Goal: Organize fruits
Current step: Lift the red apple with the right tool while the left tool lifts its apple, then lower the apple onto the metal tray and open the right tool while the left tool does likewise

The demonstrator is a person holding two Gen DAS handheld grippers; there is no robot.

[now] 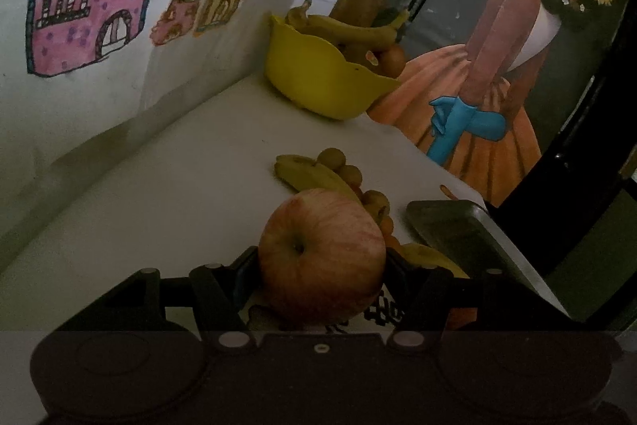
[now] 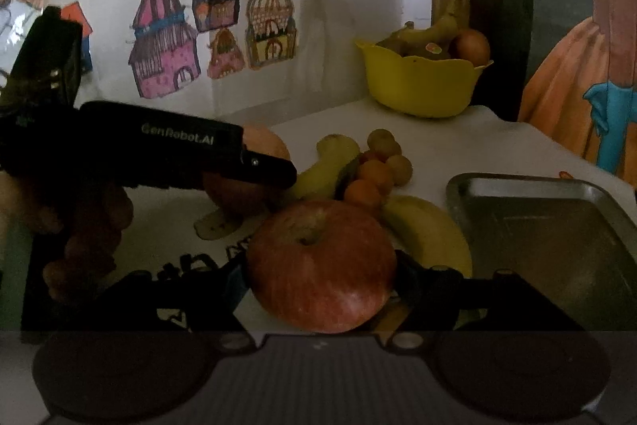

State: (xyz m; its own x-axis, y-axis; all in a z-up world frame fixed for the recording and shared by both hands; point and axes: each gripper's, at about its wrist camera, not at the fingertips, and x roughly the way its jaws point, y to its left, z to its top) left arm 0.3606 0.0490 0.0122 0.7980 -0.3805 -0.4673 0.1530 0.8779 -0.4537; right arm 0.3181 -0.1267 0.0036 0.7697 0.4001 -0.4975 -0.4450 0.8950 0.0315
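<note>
My left gripper (image 1: 321, 265) is shut on a red-yellow apple (image 1: 321, 253), held above the white table. It also shows in the right wrist view (image 2: 254, 166), closed around that apple (image 2: 262, 142). My right gripper (image 2: 320, 273) is shut on a second red apple (image 2: 320, 265). On the table lie bananas (image 2: 430, 234), small oranges (image 2: 372, 172) and round yellowish fruits (image 2: 382, 142). A yellow bowl (image 2: 418, 86) with bananas and other fruit stands at the back; it also shows in the left wrist view (image 1: 318, 78).
An empty metal tray (image 2: 545, 226) sits at the right on the table; it also shows in the left wrist view (image 1: 469, 245). A wall with house drawings (image 2: 167, 46) rises behind. A painted picture (image 1: 497, 66) stands at the right.
</note>
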